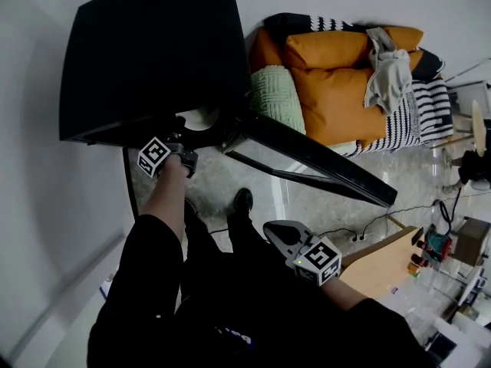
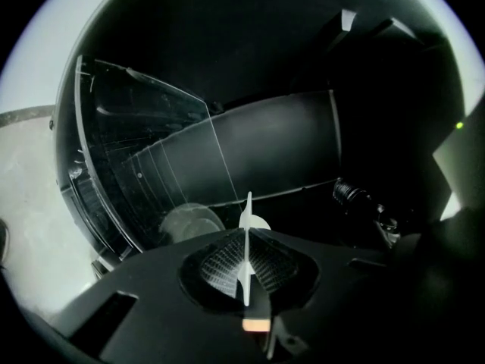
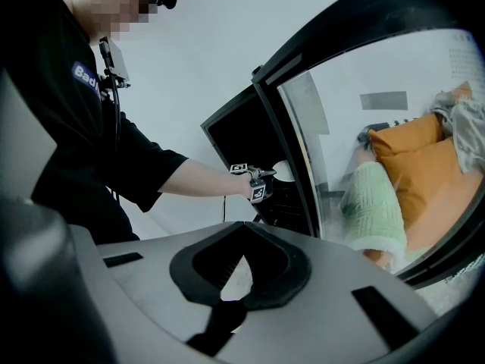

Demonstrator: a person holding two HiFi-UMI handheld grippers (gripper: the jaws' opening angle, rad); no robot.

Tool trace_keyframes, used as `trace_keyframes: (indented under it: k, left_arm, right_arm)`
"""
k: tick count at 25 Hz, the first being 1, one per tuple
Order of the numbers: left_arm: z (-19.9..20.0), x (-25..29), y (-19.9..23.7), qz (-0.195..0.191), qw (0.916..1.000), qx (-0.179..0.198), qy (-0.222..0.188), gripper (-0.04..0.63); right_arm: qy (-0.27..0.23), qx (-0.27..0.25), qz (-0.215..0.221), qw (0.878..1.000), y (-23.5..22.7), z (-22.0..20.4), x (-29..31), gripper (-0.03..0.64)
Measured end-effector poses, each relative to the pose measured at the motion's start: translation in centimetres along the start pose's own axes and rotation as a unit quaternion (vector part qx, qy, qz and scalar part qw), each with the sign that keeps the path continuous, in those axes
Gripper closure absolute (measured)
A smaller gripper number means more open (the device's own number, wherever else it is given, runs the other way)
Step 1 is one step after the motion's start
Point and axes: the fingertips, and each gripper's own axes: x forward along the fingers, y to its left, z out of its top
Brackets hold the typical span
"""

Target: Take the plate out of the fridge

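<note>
Left tool (image 2: 246, 275) is inside the open fridge (image 1: 146, 52), its jaws pinched tight on the rim of the white plate (image 2: 248, 222), which sits edge-on between the pads. The grasp looks made. Next, draw the plate straight back, clear of the door (image 1: 322, 163). Right tool (image 3: 227, 298) hangs well back, closed on nothing.

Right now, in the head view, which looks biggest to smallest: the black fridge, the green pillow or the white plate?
1. black fridge, by far the largest.
2. green pillow.
3. white plate, the smallest. Only part of it peeks out past the fridge's edge, so its full size is unsure.
</note>
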Motion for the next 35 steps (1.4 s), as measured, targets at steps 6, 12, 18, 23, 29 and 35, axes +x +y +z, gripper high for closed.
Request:
trace_keyframes:
  k: [6,12,18,23,29,35]
  left_arm:
    - [-0.4,-1.1,-0.2,-0.004,0.9999,-0.008,-0.007,0.577]
    - [-0.7,-3.1,0.1,0.001,0.9998,-0.016,-0.008,0.577]
    - [-0.3,-4.9,-0.8,-0.01,0.9996,-0.022,-0.013,0.577]
    - [0.2,-7.2,-1.9,-0.022,0.9987,-0.037,-0.028,0.577]
    - [1.3,-10.6,-3.2,-0.031,0.9978,-0.044,-0.038,0.577]
    - [3.0,-13.9,-4.3,-0.033,0.9969,-0.051,-0.05,0.577]
  right_arm:
    - [-0.006,-0.005,-0.001,1.0,0.2,0.2,-0.1,0.609]
    - [-0.005,-0.012,0.004,1.0,1.0,1.0,0.2,0.609]
    - [-0.015,-0.028,0.011,0.999,1.8,1.8,1.1,0.609]
    - [-0.02,-0.039,0.019,0.999,3.1,2.9,1.9,0.609]
    - [-0.035,-0.057,0.026,0.997,4.0,3.8,2.8,0.609]
    - [-0.051,-0.062,0.029,0.996,5.4,6.0,3.4,0.609]
